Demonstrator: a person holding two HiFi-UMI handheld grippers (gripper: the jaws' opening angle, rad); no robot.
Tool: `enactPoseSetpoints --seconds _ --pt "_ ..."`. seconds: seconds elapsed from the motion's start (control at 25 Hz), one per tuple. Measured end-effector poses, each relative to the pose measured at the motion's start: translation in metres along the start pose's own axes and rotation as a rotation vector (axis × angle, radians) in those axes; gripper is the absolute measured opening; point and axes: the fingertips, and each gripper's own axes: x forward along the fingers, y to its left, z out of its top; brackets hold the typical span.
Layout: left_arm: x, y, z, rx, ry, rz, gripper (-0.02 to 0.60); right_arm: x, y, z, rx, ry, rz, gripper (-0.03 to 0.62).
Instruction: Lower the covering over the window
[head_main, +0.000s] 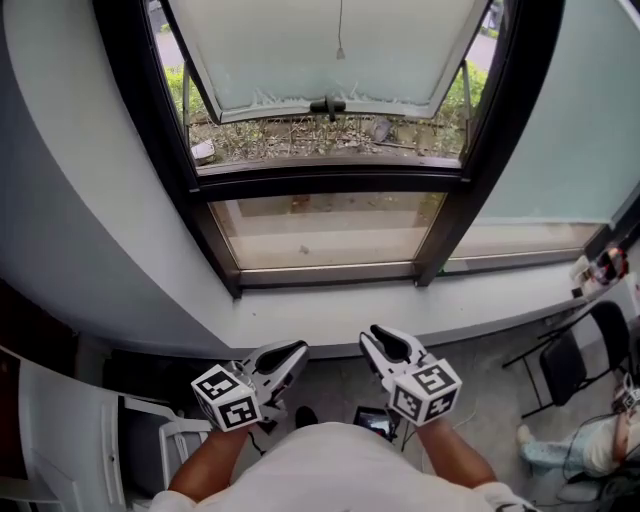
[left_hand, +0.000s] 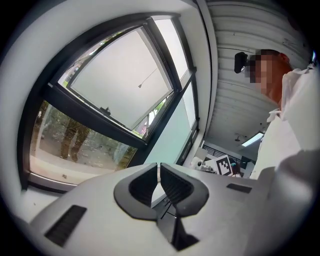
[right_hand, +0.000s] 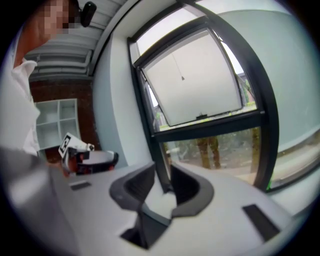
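A black-framed window (head_main: 330, 182) fills the wall ahead, and its frosted upper sash (head_main: 330, 50) is tilted open outward. In front of that sash a thin pull cord (head_main: 340, 45) hangs from above, also visible as the cord (left_hand: 140, 85) and the cord (right_hand: 182, 77). The covering itself is out of view above the frames. My left gripper (head_main: 290, 354) is held low in front of the sill, shut with nothing in it, its pads together in the left gripper (left_hand: 158, 168) view. My right gripper (head_main: 379, 341) is beside it, open and empty, with a gap showing in the right gripper (right_hand: 163, 174) view. Both are well short of the cord.
A white sill (head_main: 330, 318) runs under the window. A frosted glass panel (head_main: 570, 130) stands to the right. On the floor at the right are a black folding chair (head_main: 572, 362) and a seated person's legs (head_main: 575, 448). White furniture (head_main: 60, 430) stands at the left.
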Motion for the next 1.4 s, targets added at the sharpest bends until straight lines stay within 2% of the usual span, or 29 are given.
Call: enactPoseSetpoints --seconds 0.28,0.52,1.16,1.4 --pt "0.002 0.034 0.011 -0.008 0.021 -0.027 0.018 0.038 0.003 0.004 0.008 0.012 -0.021 0.107" --pt "0.028 0.045 0.014 -0.025 0.030 -0.035 0.018 0.056 -0.017 0.013 0.004 0.021 -0.007 0.106" --pt "0.128 0.081 0.051 0.017 -0.071 0.110 0.018 0.098 -0.118 0.061 -0.062 0.040 0.140 0.107" --pt "0.139 0.090 0.057 0.043 -0.081 0.124 0.018 0.110 -0.127 0.060 -0.071 0.055 0.162 0.107"
